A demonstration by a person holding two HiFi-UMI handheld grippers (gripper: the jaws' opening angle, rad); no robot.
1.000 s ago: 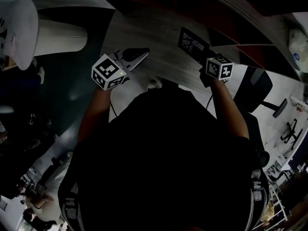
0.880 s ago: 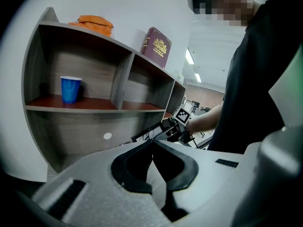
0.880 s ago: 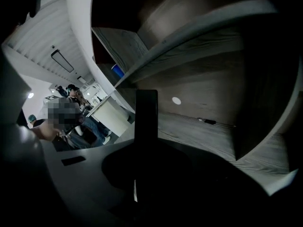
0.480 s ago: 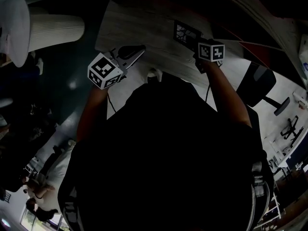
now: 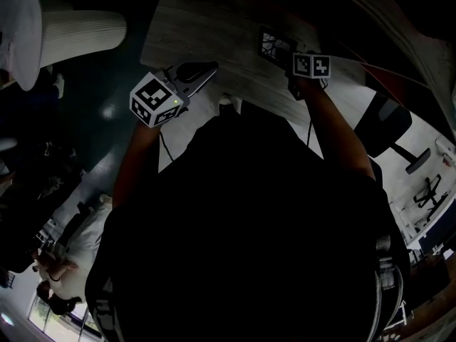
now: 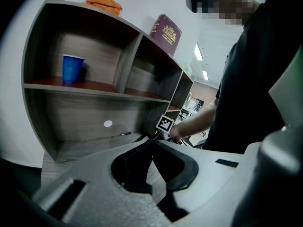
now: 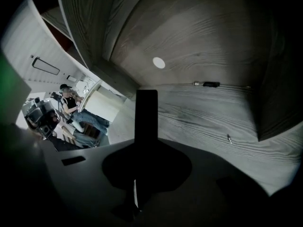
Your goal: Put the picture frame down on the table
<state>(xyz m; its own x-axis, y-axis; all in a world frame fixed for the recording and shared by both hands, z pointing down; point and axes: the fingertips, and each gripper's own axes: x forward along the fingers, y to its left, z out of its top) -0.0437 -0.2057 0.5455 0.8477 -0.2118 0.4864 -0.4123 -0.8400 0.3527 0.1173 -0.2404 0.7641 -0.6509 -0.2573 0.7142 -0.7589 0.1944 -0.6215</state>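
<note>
The picture frame (image 5: 274,46), dark with a pale pattern on its face, is held over the grey wood table (image 5: 206,30) close to the shelf unit. My right gripper (image 5: 291,57) is shut on its near edge. In the right gripper view the frame (image 7: 146,119) shows edge-on as a dark bar rising from between the jaws of the right gripper (image 7: 142,148). I cannot tell whether it touches the table top (image 7: 213,117). My left gripper (image 5: 212,70) hovers over the table's left part, shut and holding nothing; its tips (image 6: 152,142) meet.
A wooden shelf unit (image 6: 118,74) stands at the table's back with a blue cup (image 6: 72,68), a maroon book (image 6: 166,34) and an orange thing (image 6: 103,4) on top. A small black piece (image 7: 208,84) and a screw (image 7: 229,138) lie on the table. An office chair (image 5: 381,123) stands at the right.
My right gripper has carried the frame farther forward over the table, towards the shelf. The left gripper has hardly moved and stays shut.
</note>
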